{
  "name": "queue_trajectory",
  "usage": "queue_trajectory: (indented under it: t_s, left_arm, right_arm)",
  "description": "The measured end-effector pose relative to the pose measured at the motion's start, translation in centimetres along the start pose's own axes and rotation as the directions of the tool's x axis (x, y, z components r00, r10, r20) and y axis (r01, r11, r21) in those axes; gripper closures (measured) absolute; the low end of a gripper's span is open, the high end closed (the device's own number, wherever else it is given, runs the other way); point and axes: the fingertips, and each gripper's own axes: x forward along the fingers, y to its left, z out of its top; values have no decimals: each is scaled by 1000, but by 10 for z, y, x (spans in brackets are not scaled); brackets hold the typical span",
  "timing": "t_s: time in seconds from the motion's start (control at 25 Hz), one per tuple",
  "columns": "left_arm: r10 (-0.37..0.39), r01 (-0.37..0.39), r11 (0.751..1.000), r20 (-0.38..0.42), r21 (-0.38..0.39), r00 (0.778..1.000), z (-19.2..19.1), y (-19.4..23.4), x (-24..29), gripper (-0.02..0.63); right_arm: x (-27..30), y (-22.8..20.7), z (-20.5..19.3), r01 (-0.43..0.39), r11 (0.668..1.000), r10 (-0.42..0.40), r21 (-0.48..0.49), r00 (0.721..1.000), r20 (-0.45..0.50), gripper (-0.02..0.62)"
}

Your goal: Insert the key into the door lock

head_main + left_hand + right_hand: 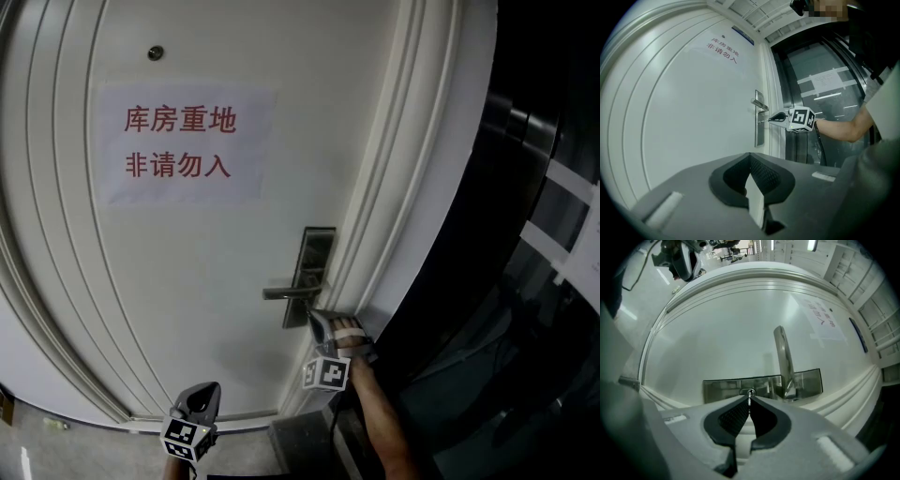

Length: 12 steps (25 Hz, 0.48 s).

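A white door point(187, 281) carries a steel lock plate point(316, 255) with a lever handle point(284, 292). My right gripper point(319, 323) points level at the plate below the handle and is shut on a small metal key point(749, 401). The key's tip sits at the round keyhole point(748, 392) in the plate point(722, 390); how deep it is in I cannot tell. The left gripper view shows this from the side, the right gripper point(771, 119) almost touching the plate point(759, 133). My left gripper point(202, 398) hangs low, well left of the lock, its jaws point(750, 157) shut with nothing in them.
A paper notice point(178, 142) with red characters is taped to the door under a peephole point(156, 52). The moulded white door frame point(394, 187) runs right of the lock. Beyond it is a dark glass wall point(525, 234). A bare forearm point(384, 422) carries the right gripper.
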Motion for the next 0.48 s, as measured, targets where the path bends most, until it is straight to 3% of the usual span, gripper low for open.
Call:
queue_trajectory:
  t_s: [0.48]
  left_arm:
    - [6, -6, 1000, 8, -11, 1000, -1, 4, -9, 604]
  right_arm:
    - [8, -1, 2, -5, 999, 2, -50, 998, -65, 583]
